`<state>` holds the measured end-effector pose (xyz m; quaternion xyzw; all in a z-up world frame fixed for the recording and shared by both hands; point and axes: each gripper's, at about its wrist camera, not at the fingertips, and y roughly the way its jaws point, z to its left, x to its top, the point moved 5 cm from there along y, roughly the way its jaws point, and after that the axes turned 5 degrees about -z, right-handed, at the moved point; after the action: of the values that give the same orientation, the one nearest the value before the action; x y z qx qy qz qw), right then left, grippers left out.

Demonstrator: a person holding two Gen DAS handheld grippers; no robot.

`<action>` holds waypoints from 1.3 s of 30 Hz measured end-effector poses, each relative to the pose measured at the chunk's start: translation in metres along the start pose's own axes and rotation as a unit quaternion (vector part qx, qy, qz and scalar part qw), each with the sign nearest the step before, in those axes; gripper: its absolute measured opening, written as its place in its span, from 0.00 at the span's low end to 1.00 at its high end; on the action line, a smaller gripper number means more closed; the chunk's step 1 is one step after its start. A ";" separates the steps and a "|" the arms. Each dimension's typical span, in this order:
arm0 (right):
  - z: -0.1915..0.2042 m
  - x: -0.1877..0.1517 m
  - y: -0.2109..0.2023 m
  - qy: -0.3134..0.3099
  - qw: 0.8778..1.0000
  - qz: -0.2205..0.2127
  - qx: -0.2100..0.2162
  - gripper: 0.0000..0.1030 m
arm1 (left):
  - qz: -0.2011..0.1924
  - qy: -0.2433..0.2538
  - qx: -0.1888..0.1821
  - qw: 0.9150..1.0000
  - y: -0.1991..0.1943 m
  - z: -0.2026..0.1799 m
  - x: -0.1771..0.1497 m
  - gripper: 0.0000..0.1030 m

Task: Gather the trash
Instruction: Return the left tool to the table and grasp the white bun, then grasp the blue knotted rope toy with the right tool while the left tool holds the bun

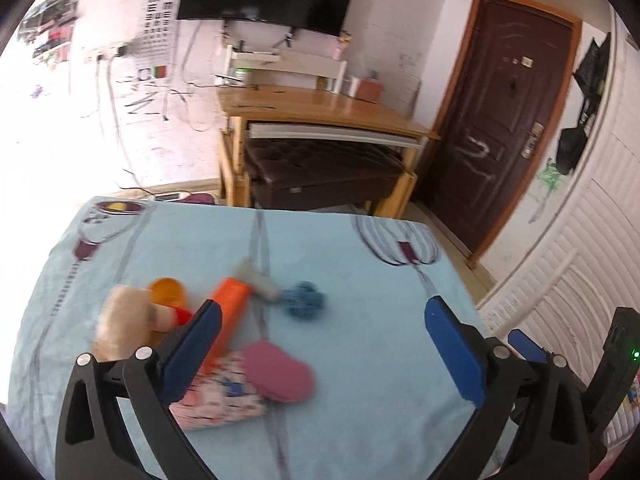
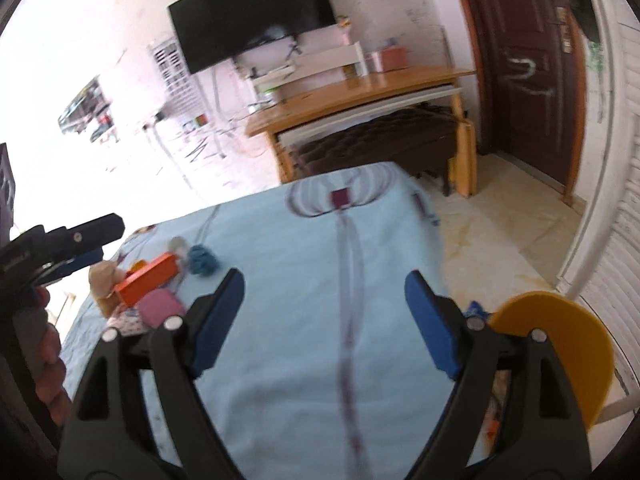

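a: blue pads of the left tool [image 1: 324,316] sit closest to the lens, spread wide, nothing between them, only light blue cloth of the tabletop [image 1: 360,360] below.

b: and the right tool [image 2: 324,300]?

a: jaws apart as well, empty, over a bare stretch of the same cloth. it also shows at the right edge of the left view, and the left tool appears at the left edge of the right view, with a person's hand [image 2: 48,360] on its grip.

b: where's the trash?

a: bunched on the left part of the tabletop, ahead of the left tool's left finger. an orange box [image 1: 230,312] lies at a slant in the middle; a beige fuzzy piece [image 1: 120,320] and an orange lid [image 1: 168,290] are to its left, a pink oval thing [image 1: 280,372] and a patterned pink-and-white packet [image 1: 216,396] nearer the camera.

b: anything else?

a: a blue crumpled ball [image 1: 304,300] just right of the box's far end, with a pale blurred item [image 1: 258,280] between them. in the right view, an orange-yellow round shape [image 2: 560,340] sits beyond the tabletop's right edge; i can't tell what it is.
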<state>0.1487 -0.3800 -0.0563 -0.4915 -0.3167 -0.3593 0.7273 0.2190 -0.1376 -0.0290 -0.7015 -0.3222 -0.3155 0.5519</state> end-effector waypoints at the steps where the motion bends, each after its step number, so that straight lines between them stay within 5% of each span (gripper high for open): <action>1: 0.010 0.000 0.004 -0.006 1.000 0.004 0.004 0.77 | -0.003 0.001 0.007 1.000 -0.002 0.009 0.002 0.93; 8: 0.058 -0.001 0.032 -0.041 0.998 0.028 0.025 0.80 | 0.001 0.017 0.077 0.997 0.002 0.067 0.009 0.93; 17: 0.090 0.010 0.057 -0.072 0.996 0.044 0.040 0.87 | 0.018 0.013 0.105 0.994 0.015 0.115 0.012 0.91; 22: 0.099 0.012 0.064 -0.080 0.995 0.048 0.044 0.87 | 0.046 -0.022 0.059 0.997 0.021 0.131 0.007 0.55; 26: 0.102 0.010 0.069 -0.085 0.994 0.053 0.045 0.88 | 0.046 -0.014 0.025 0.999 0.019 0.135 -0.002 0.47; 27: 0.103 0.010 0.071 -0.087 0.994 0.054 0.045 0.88 | 0.046 -0.006 0.020 0.999 0.018 0.135 -0.005 0.38; 32: 0.111 0.009 0.081 -0.100 0.992 0.065 0.046 0.88 | 0.027 0.041 0.019 0.999 0.010 0.129 -0.017 0.36; 39: 0.137 -0.002 0.099 -0.156 0.983 0.089 0.044 0.88 | -0.018 0.037 -0.019 0.999 -0.017 0.135 -0.019 0.35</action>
<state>0.2158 -0.2248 -0.0625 -0.5351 -0.3969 -0.1971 0.7192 0.2056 -0.0048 -0.0603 -0.6936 -0.3080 -0.3569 0.5446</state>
